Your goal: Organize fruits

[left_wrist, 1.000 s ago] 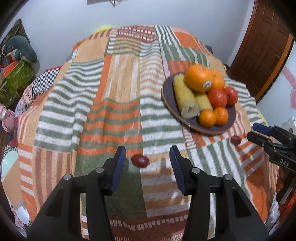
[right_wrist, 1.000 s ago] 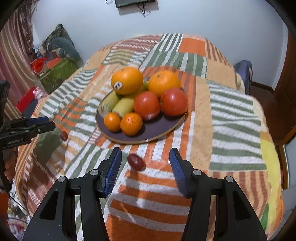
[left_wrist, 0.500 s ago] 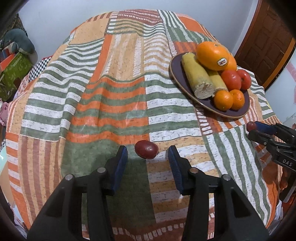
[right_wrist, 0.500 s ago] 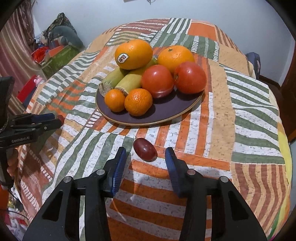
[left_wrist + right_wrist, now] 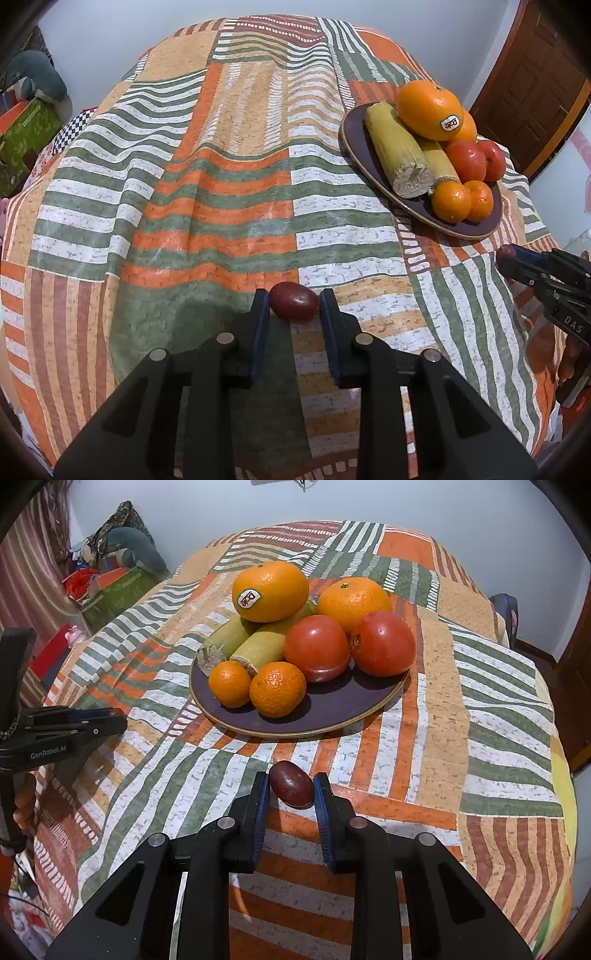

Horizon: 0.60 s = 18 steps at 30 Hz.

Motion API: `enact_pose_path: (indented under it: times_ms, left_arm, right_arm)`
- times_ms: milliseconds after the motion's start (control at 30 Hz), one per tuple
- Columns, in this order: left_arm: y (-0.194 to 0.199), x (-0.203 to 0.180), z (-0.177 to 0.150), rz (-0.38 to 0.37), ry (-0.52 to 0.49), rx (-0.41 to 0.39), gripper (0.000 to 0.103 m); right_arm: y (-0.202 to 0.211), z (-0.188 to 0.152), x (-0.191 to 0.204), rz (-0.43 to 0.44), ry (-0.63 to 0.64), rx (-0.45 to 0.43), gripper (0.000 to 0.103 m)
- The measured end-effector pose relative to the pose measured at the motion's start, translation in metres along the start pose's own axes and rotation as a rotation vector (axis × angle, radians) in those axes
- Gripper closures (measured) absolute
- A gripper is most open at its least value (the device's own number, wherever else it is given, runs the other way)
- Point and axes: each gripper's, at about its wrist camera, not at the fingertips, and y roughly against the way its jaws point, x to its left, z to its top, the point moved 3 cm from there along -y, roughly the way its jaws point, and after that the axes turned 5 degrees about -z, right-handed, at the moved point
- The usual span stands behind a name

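A dark red plum (image 5: 294,300) lies on the striped cloth between the fingertips of my left gripper (image 5: 294,304); the jaws have closed to its sides. A second dark red plum (image 5: 291,784) sits between the fingertips of my right gripper (image 5: 291,788), also pinched at its sides. A dark purple plate (image 5: 332,705) holds oranges, tomatoes, small mandarins and two cut sugarcane pieces; it also shows in the left wrist view (image 5: 476,229). The right gripper shows at the right edge of the left view (image 5: 517,264), the left gripper at the left edge of the right view (image 5: 107,722).
The patchwork striped cloth (image 5: 221,184) covers a round table that drops off at all sides. A wooden door (image 5: 535,92) stands at the right. Boxes and clutter (image 5: 110,576) sit on the floor at the left by the wall.
Both grippers moved forward and down onto their plums, and both jaws narrowed from wide open until they touch the plums' sides.
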Motion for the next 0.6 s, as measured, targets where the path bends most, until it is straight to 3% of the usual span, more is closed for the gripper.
enact_pose_path:
  times_ms: [200,600]
  left_arm:
    - [0.014,-0.007,0.001,-0.009,-0.010,-0.022,0.075]
    - [0.036,-0.057,0.030,-0.057,-0.089,-0.108,0.075]
  right_arm:
    - [0.010,0.006,0.000,0.001,-0.003,-0.030,0.081]
    - [0.032,0.023,-0.009,-0.008,-0.008,-0.111,0.081]
